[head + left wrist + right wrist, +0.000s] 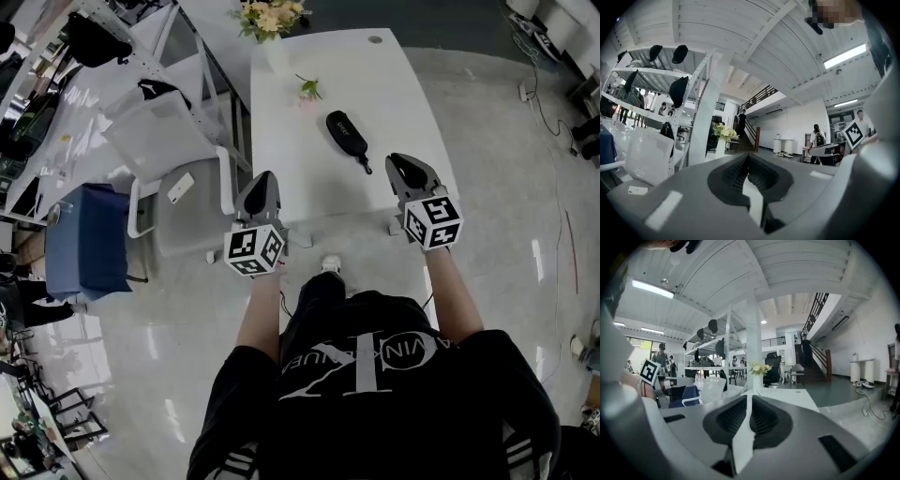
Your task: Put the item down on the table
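A black oblong pouch (347, 134) with a short strap lies on the white table (394, 94), right of its middle. Both grippers hover at the table's near edge, level and pointing away from me. My left gripper (262, 180) is by the near left corner, jaws shut and empty; in its own view the left gripper (747, 161) shows only a thin seam between the pads. My right gripper (406, 163) is a little nearer than the pouch and to its right, apart from it; the right gripper (750, 401) is shut with nothing between the pads.
A pink flower (309, 90) lies farther along the table, and a vase of pale flowers (271, 17) stands at the far left corner. A white chair (173, 150) with a phone (181, 187) on its seat stands left of the table, and a blue chair (86, 239) beyond it.
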{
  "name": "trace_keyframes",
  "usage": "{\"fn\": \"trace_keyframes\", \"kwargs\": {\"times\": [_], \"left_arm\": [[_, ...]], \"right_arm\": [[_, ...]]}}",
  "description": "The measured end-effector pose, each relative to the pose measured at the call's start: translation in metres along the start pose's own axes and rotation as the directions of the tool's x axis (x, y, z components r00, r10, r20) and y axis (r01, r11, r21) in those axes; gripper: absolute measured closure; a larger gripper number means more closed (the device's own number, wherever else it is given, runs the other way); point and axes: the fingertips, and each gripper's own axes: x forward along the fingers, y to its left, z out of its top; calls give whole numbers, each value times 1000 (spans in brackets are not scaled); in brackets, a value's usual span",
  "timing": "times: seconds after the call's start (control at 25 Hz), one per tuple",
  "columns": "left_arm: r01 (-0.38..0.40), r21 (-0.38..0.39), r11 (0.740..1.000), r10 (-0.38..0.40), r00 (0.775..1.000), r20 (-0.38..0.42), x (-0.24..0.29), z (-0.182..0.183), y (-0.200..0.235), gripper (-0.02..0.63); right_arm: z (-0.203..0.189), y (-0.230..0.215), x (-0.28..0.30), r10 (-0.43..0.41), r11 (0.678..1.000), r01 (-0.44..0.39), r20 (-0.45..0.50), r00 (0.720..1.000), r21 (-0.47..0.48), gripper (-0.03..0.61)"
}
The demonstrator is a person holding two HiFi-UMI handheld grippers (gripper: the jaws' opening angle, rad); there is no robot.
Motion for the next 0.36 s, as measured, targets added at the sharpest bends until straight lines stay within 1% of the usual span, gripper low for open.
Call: {"fn": "trace_keyframes", "kwargs": {"times": [0.36], "left_arm": [[-13,3,1000,13,1000,1,-14,-1,-9,601]], "right_arm": [[-2,-1,-16,-4,1000,4,10,1000,7,535]]}}
